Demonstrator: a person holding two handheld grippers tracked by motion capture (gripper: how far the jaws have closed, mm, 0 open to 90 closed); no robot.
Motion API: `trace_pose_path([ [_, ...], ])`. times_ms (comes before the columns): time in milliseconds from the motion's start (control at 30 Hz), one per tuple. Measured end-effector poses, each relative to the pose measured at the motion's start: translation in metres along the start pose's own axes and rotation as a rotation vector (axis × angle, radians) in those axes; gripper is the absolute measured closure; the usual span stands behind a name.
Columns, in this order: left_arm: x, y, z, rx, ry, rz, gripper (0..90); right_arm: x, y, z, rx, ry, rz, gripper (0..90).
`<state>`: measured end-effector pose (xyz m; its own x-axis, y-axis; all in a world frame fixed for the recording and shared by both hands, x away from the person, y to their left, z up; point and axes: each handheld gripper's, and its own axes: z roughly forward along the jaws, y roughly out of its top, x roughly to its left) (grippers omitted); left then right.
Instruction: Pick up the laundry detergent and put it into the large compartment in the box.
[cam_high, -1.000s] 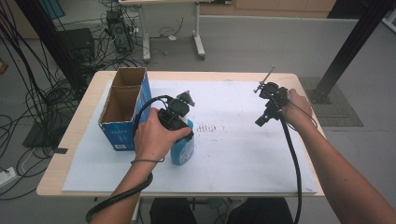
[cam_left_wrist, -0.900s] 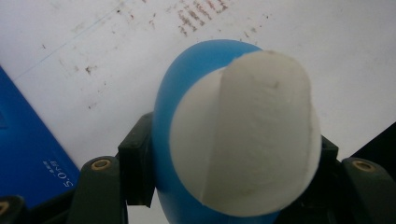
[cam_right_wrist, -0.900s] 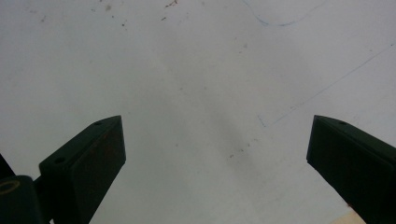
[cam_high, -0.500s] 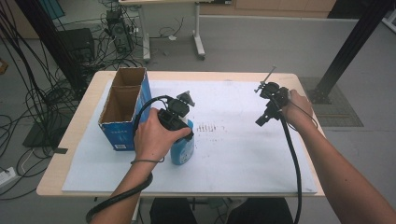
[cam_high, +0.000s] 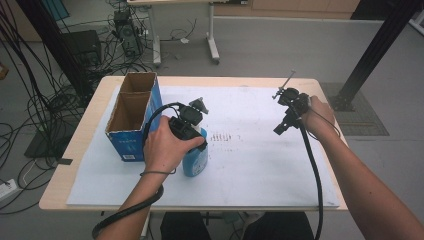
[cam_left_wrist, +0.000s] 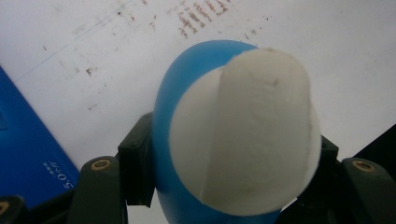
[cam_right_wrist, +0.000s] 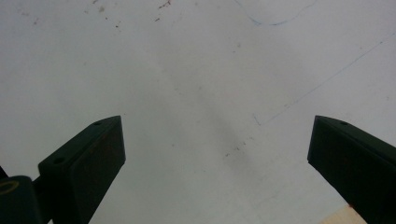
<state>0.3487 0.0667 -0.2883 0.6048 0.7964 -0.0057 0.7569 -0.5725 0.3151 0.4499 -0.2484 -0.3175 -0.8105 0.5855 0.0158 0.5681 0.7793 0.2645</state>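
A blue bottle (cam_high: 196, 161) with a white cap (cam_left_wrist: 243, 135) stands upright on the white sheet (cam_high: 250, 160), just right of the blue cardboard box (cam_high: 131, 120). My left gripper (cam_high: 192, 145) comes down on it from above and is shut on its upper part; in the left gripper view both black jaws press the bottle's sides (cam_left_wrist: 161, 154). My right gripper (cam_high: 281, 129) hovers over the right part of the sheet with its jaws wide apart and nothing between them (cam_right_wrist: 215, 154).
The blue box is open at the top and has two compartments, both looking empty. A patch of small brown marks (cam_high: 222, 137) lies on the sheet right of the bottle. Cables and table legs stand on the floor beyond the table's far edge (cam_high: 210, 79).
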Motion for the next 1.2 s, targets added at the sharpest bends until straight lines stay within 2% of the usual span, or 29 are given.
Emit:
trace_pose_path([
  [533, 0.0000, -0.0004, 0.0001, -0.004, 0.000, -0.001, 37.4, -0.0002, -0.0004, -0.0006, -0.019, -0.006, 0.000, 3.8],
  [1200, 0.0000, -0.0011, 0.0002, -0.010, 0.000, 0.000, 37.4, -0.0002, -0.0011, -0.0017, -0.019, -0.011, 0.000, 3.7],
])
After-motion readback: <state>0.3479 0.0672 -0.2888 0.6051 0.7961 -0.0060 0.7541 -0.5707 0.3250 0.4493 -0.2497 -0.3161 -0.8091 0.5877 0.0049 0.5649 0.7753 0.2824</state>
